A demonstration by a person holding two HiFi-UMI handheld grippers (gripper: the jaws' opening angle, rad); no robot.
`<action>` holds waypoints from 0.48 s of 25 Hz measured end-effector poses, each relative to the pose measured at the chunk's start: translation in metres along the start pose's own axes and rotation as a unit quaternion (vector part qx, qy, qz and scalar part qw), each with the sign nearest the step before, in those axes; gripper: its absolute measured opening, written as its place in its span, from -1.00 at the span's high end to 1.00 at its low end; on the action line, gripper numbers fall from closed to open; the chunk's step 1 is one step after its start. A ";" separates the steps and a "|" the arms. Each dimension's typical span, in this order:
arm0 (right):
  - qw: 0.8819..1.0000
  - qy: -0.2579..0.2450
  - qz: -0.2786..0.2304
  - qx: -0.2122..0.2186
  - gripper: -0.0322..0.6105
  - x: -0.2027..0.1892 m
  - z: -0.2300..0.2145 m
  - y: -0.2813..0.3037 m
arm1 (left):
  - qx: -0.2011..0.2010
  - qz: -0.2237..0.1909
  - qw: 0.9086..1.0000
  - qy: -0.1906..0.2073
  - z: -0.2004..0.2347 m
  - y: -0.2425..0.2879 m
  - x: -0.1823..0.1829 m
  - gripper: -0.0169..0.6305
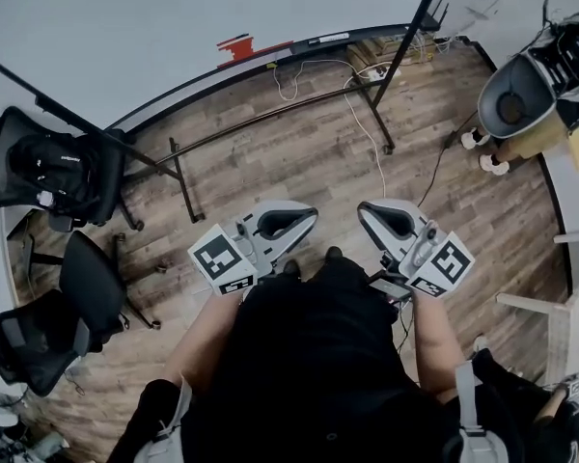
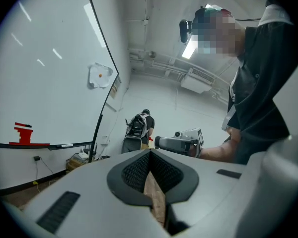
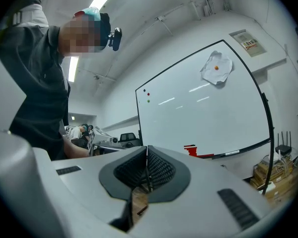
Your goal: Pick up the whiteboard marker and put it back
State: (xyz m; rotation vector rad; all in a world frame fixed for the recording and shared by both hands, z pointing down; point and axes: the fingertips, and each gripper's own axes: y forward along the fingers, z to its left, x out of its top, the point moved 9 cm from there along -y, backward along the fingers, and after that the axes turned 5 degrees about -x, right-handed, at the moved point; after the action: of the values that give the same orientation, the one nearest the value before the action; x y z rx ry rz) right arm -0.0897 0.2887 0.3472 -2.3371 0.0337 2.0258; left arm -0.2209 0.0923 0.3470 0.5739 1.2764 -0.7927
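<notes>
1. Head view: the whiteboard marker (image 1: pixel 330 39) lies flat on the tray (image 1: pixel 386 31) along the foot of the whiteboard (image 1: pixel 174 27), just to the right of the red block (image 1: pixel 243 46). Its long axis runs along the tray. Both tools are held low against the person's body, well apart from the red block, with wooden floor (image 1: pixel 318 152) between. The left hand-held gripper (image 1: pixel 311 216) and the right hand-held gripper (image 1: pixel 365 208) have their jaws together and carry nothing. The marker sits ahead of the gap between them, so I judge neither clearly nearer.

2. Left gripper view: the jaws of the left hand-held gripper (image 2: pixel 150 155) meet at the tips, with nothing between them. The whiteboard marker (image 2: pixel 66 145) shows as a thin pale stick on the tray, right of the red block (image 2: pixel 24 133). It is far ahead and off to the left of this jaw line, so this tool would have to swing left as well as reach forward.

3. Right gripper view: the right hand-held gripper (image 3: pixel 147 151) is likewise closed and empty. Here the whiteboard marker (image 3: pixel 232 152) again lies right of the red block (image 3: pixel 191 150), lengthwise on the tray, far ahead and right of the jaw line. A grasp would likely close across the barrel, jaws set crosswise to the tray
</notes>
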 end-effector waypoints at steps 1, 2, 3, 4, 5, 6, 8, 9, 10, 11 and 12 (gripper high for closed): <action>1.000 -0.003 0.002 -0.006 0.83 -0.002 0.004 0.000 | -0.003 0.001 1.000 -0.002 -0.001 -0.005 -0.004 0.91; 1.000 -0.006 0.007 -0.013 0.83 -0.005 0.006 -0.001 | -0.008 0.001 1.000 -0.004 -0.003 -0.008 -0.007 0.91; 1.000 -0.011 0.011 -0.022 0.83 -0.006 0.008 -0.003 | -0.012 0.003 1.000 -0.006 -0.004 -0.010 -0.009 0.91; 0.999 -0.016 0.016 -0.031 0.83 -0.008 0.009 -0.006 | -0.017 0.006 1.000 -0.007 -0.005 -0.011 -0.011 0.91; 0.999 -0.021 0.021 -0.040 0.83 -0.010 0.010 -0.009 | -0.022 0.010 1.000 -0.008 -0.006 -0.013 -0.013 0.91; 0.998 -0.025 0.026 -0.050 0.83 -0.011 0.011 -0.013 | -0.028 0.014 0.999 -0.009 -0.007 -0.015 -0.015 0.91; 0.996 -0.033 0.034 -0.071 0.83 -0.014 0.015 -0.018 | -0.037 0.022 0.999 -0.012 -0.008 -0.020 -0.018 0.91; 0.995 -0.036 0.036 -0.081 0.83 -0.016 0.017 -0.020 | -0.041 0.025 0.999 -0.013 -0.007 -0.022 -0.020 0.91; 0.995 -0.037 0.035 -0.090 0.83 -0.016 0.020 -0.023 | -0.045 0.028 0.998 -0.015 -0.007 -0.023 -0.021 0.91; 0.994 -0.038 0.033 -0.098 0.83 -0.016 0.022 -0.025 | -0.049 0.030 0.998 -0.016 -0.006 -0.022 -0.022 0.91; 0.993 -0.039 0.032 -0.105 0.83 -0.016 0.023 -0.028 | -0.054 0.031 0.998 -0.016 -0.005 -0.020 -0.022 0.91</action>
State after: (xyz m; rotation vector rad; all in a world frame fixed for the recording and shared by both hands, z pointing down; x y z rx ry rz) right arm -0.1139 0.3175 0.3608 -2.3994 -0.1149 2.2515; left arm -0.2423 0.0884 0.3685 0.5103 1.2587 -0.6751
